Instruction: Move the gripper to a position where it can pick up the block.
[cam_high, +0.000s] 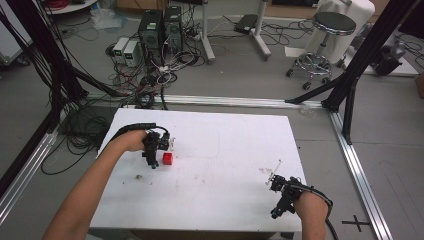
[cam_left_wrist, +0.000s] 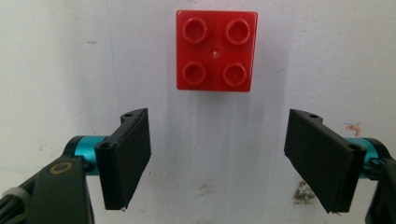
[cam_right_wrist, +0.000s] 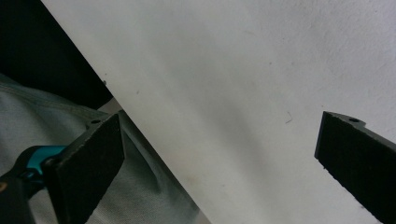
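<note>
Right gripper (cam_high: 278, 196) is sitting near the counter's (cam_high: 225, 165) near right edge, well apart from the red brick (cam_high: 168, 158), jaws spread wide, gripping nothing. Left gripper (cam_high: 152, 150) is hovering just beside the brick; its jaws are gaping wide, the brick lying just beyond them, 4 studs facing up, untouched.

Red brick (cam_high: 168, 158) too small in high view to count studs; left gripper (cam_high: 156, 145) covers tabletop (cam_high: 225, 150) just beside it. Right gripper (cam_high: 281, 196) near tabletop's right front corner: jaw gap too small to judge there. Right gripper view: right jaw cut by frame edge, dark area beyond tabletop edge unreadable.
</note>
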